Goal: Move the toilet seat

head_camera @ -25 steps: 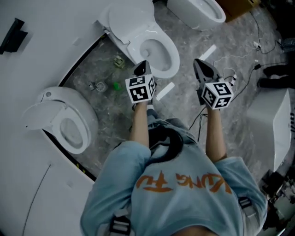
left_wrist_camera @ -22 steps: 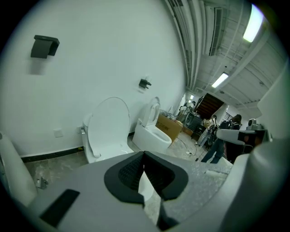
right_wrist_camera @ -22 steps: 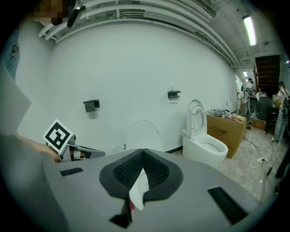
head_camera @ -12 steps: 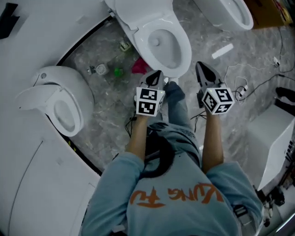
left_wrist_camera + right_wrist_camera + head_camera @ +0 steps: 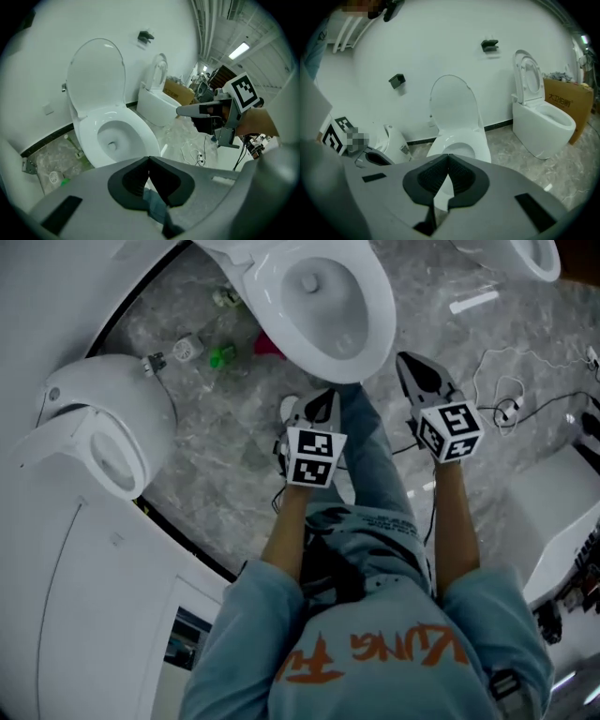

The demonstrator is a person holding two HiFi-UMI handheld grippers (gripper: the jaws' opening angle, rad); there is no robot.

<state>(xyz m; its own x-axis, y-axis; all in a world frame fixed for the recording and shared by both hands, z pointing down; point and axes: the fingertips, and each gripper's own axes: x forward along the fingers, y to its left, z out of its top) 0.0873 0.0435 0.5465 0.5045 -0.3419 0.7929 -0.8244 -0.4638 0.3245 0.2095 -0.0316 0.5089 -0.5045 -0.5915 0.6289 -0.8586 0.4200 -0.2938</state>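
Clutter on the left: a neighbouring toilet (image 5: pixel 103 442) crowds that side. Left gripper (image 5: pixel 322 401) hangs near the bowl (image 5: pixel 375 310), jaws pressed together, empty. Toilet seat (image 5: pixel 96 75) stands raised at the far wall; best to part a claw and take its free rim squarely. Right gripper (image 5: pixel 408 362) is likewise closed and empty; cables (image 5: pixel 497 381) lie on the right.
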